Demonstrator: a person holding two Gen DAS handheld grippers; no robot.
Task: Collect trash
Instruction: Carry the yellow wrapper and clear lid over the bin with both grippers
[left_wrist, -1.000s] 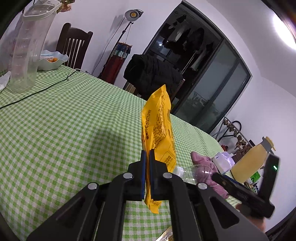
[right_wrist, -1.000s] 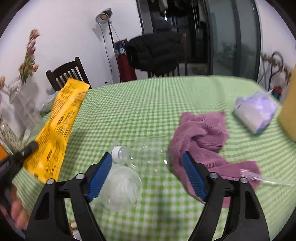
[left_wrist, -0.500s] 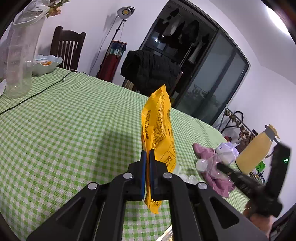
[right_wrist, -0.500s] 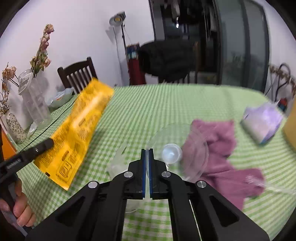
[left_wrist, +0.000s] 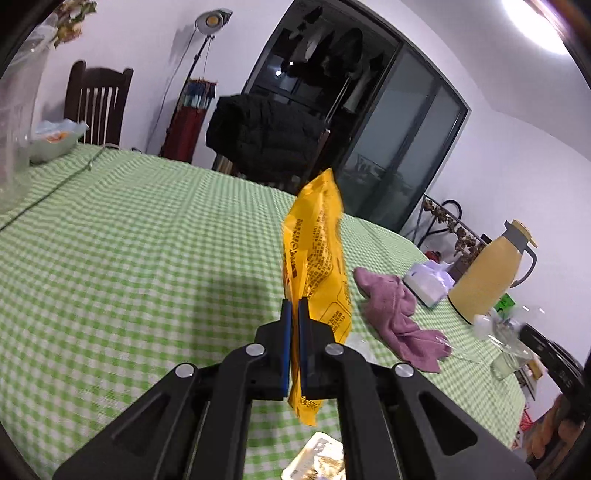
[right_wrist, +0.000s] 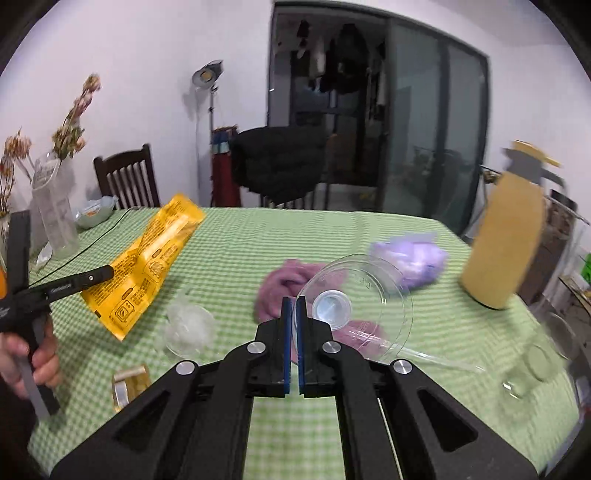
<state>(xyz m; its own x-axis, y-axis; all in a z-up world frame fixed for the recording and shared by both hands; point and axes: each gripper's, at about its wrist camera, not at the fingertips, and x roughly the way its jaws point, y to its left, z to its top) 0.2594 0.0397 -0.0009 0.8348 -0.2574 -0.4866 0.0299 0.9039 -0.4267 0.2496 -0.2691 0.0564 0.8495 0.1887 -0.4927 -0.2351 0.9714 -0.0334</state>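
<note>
My left gripper (left_wrist: 294, 306) is shut on a yellow snack wrapper (left_wrist: 317, 258), which stands upright above the green checked table (left_wrist: 147, 258). The right wrist view shows that wrapper (right_wrist: 147, 258) held out at the left. My right gripper (right_wrist: 294, 302) is shut on the edge of a crushed clear plastic bottle (right_wrist: 369, 295) with a white cap, lifted off the table. In the left wrist view the bottle (left_wrist: 498, 326) hangs at the far right. A crumpled clear plastic piece (right_wrist: 188, 326) lies on the cloth between the two grippers.
A pink rag (right_wrist: 280, 291), a purple tissue pack (right_wrist: 410, 258) and a yellow thermos (right_wrist: 506, 236) sit to the right. A glass jar (right_wrist: 532, 369) stands near the right edge. A shiny gold packet (right_wrist: 127, 380) lies near the front, with a clear vase (right_wrist: 55, 214) and a bowl (right_wrist: 94, 212) at the far left.
My right gripper shut on the clear bottle, raised it off the table and swung it to the right. The left gripper kept its hold on the yellow wrapper and shifted slightly.
</note>
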